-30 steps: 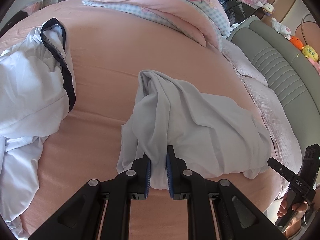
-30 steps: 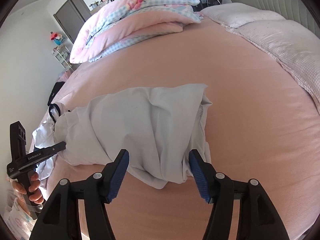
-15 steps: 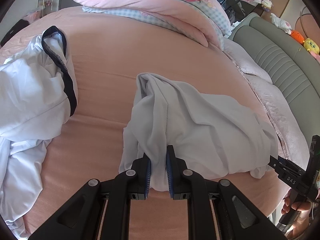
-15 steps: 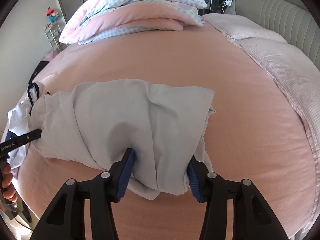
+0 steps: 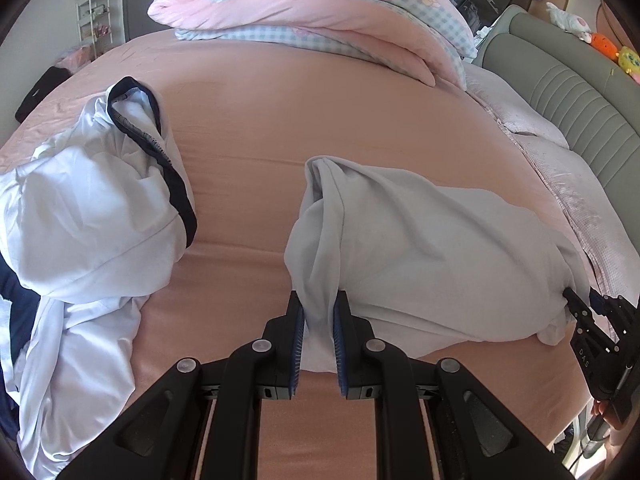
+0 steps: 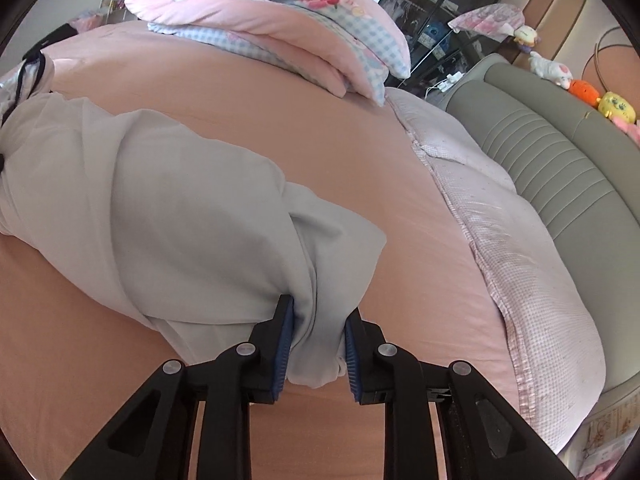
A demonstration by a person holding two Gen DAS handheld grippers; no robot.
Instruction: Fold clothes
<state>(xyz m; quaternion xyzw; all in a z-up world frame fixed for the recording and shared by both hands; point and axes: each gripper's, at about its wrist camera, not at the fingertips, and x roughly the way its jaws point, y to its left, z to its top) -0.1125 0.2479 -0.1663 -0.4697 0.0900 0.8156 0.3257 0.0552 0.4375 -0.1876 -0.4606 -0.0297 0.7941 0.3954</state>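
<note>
Right tool point(image 6: 318, 344) newly around garment point(image 6: 192, 216).

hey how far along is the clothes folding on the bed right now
Done: nothing looks finished. The pale grey garment is still rumpled on the pink bedsheet. In hand: the left gripper pinches one end, and the right gripper, jaws just closing, clamps the other. Left: folding it, then the crumpled white navy-trimmed garment.

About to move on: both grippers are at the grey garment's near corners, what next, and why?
Probably lift both corners together. The left gripper is shut on the grey garment, and the right gripper has just been closing on its other bunched corner.
</note>
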